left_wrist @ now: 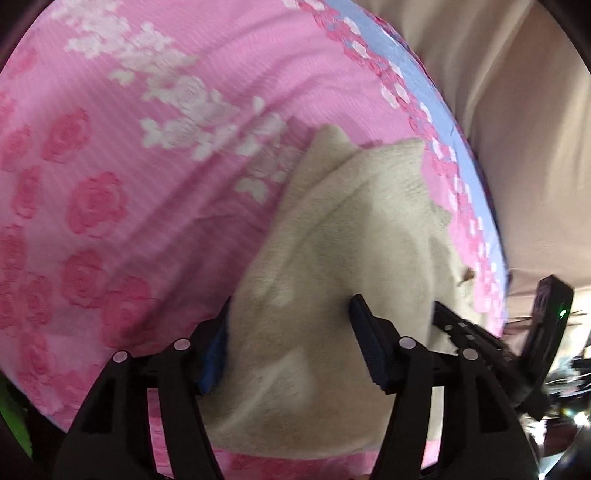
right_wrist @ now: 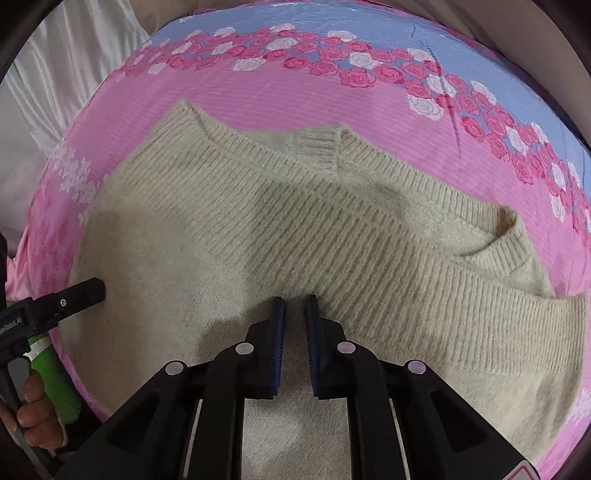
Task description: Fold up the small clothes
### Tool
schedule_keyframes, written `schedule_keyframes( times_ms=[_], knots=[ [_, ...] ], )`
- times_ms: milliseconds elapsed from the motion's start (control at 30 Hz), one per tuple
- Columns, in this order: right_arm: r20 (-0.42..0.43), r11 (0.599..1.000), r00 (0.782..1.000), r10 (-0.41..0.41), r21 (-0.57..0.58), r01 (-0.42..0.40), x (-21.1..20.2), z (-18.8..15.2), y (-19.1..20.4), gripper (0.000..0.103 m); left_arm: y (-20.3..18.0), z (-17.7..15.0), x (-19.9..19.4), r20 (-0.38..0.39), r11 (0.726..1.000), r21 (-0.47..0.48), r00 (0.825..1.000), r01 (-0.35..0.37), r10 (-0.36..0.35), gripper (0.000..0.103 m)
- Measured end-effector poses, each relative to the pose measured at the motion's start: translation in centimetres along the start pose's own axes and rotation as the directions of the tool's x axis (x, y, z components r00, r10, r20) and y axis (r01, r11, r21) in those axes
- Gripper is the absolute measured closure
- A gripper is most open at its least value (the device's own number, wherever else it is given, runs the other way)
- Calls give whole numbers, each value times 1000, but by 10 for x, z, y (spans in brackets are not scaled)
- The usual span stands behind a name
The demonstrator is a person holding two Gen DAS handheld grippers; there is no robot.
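A cream knitted sweater (right_wrist: 295,229) lies on the pink rose-print bedspread (right_wrist: 258,96), with one sleeve folded across its body and the ribbed cuff (right_wrist: 317,147) near the far edge. My right gripper (right_wrist: 294,301) hovers low over the sweater's near middle, its jaws almost together with a narrow gap and no cloth between them. My left gripper (left_wrist: 291,306) is open wide over the sweater (left_wrist: 351,229), with cloth bunched between the fingers but not pinched. It also shows at the left edge of the right wrist view (right_wrist: 85,291).
The bedspread (left_wrist: 110,166) has a blue border (right_wrist: 369,26) at the far side. White and beige cloth (right_wrist: 74,55) lies beyond the bed's edge. The right gripper (left_wrist: 461,325) shows at the right of the left wrist view.
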State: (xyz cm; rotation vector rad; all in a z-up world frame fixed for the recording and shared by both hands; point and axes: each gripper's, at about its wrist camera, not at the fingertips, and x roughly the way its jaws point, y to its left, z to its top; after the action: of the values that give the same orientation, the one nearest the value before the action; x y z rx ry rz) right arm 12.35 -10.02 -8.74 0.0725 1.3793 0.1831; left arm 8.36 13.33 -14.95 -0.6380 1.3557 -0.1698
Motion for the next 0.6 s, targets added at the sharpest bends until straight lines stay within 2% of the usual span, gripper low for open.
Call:
schedule_keyframes(
  times_ms=[100, 167, 200, 233, 333, 367, 400, 467, 567, 600],
  knots=[
    [23, 996, 999, 43, 71, -45, -18, -7, -12, 93, -8, 5, 5, -5, 999, 20, 1000, -29, 29, 46],
    [25, 994, 998, 54, 93, -56, -28, -15, -19, 92, -8, 7, 5, -11, 999, 21, 999, -30, 30, 57],
    [17, 993, 998, 55, 103, -57, -32, -21, -22, 92, -6, 9, 6, -17, 1000, 16, 1000, -17, 17, 72],
    [7, 993, 999, 46, 110, -47, -34, -25, -25, 92, -3, 10, 6, -27, 1000, -3, 1000, 9, -9, 79],
    [-76, 993, 997, -7, 117, 16, -16, -28, -29, 92, -4, 11, -2, -12, 999, -13, 999, 42, -42, 88],
    [-95, 992, 996, 1, 125, 11, -5, -30, -32, 92, -7, 11, -7, -5, 998, -9, 998, 55, -55, 88],
    [-72, 990, 997, 17, 138, -7, -2, -30, -34, 93, -13, 10, -14, 6, 997, 0, 997, 77, -77, 88],
    [-77, 990, 997, 21, 140, -10, -2, -26, -36, 93, -28, 11, -29, 20, 992, 21, 992, 123, -124, 88],
    [-82, 993, 996, 21, 118, -11, -1, -22, -34, 93, -64, 7, -52, 27, 976, 96, 980, 194, -197, 89],
    [-79, 993, 996, 28, 119, -18, 1, -21, -34, 93, -84, 3, -61, 24, 964, 146, 973, 223, -229, 89]
  ],
)
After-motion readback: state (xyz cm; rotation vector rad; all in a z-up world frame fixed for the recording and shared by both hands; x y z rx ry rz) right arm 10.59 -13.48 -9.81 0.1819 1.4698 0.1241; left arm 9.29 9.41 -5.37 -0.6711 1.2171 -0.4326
